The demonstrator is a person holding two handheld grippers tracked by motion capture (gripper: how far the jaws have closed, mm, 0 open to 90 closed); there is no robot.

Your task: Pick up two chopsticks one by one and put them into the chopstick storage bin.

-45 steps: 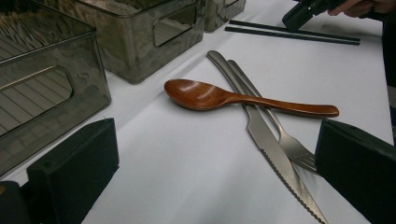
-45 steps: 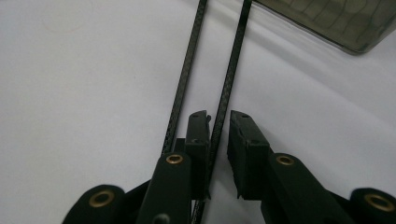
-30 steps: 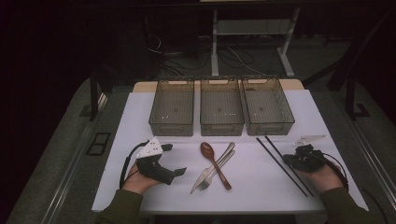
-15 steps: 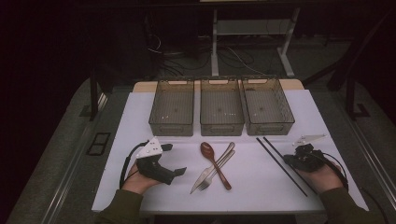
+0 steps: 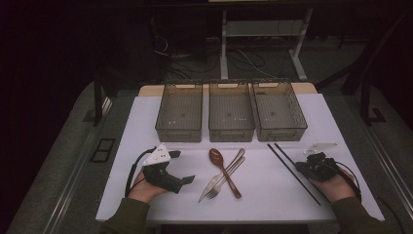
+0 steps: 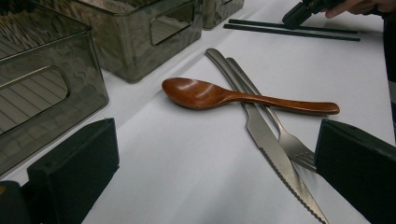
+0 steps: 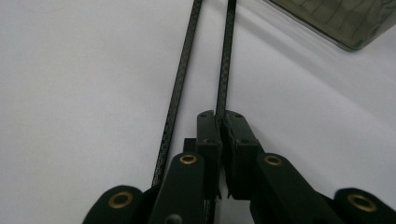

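My right hand-held gripper (image 7: pixel 219 122) clamping shut on one black chopstick (image 7: pixel 223 70) near bench's right edge, second chopstick (image 7: pixel 180 70) lying just beside. My left hand-held gripper (image 6: pixel 210 172) resting wide open, holding nothing, near left edge.

The left gripper (image 5: pixel 187 179) lay low at the near left, jaws wide apart — the right gripper (image 7: pixel 220 120), near right, stood clamped.
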